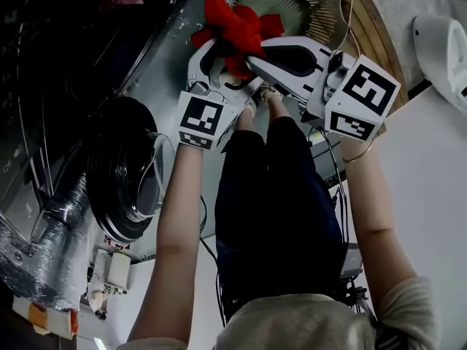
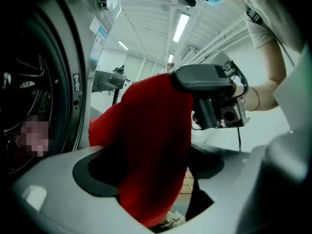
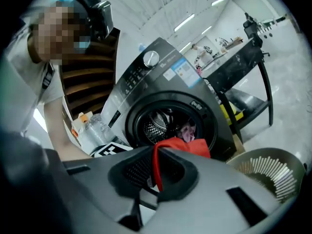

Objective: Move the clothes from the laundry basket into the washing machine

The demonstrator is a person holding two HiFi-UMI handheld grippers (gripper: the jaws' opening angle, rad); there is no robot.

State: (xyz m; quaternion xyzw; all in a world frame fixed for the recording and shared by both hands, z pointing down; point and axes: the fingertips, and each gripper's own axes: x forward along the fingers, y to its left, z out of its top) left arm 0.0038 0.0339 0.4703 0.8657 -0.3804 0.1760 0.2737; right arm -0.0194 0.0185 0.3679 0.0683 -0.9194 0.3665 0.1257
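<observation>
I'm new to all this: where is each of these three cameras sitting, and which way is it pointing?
Head view: on the person's head, looking steeply down at the left gripper, right gripper and red garment; forearms and dark-trousered legs show.
Left gripper view: on the left gripper, looking along its open fingers, garment hanging between; the person's arm shows beyond.
Right gripper view: on the right gripper, facing the washing machine and laundry basket, fingers shut on the garment; the person's torso shows left.
Shared: all three show the garment.
</observation>
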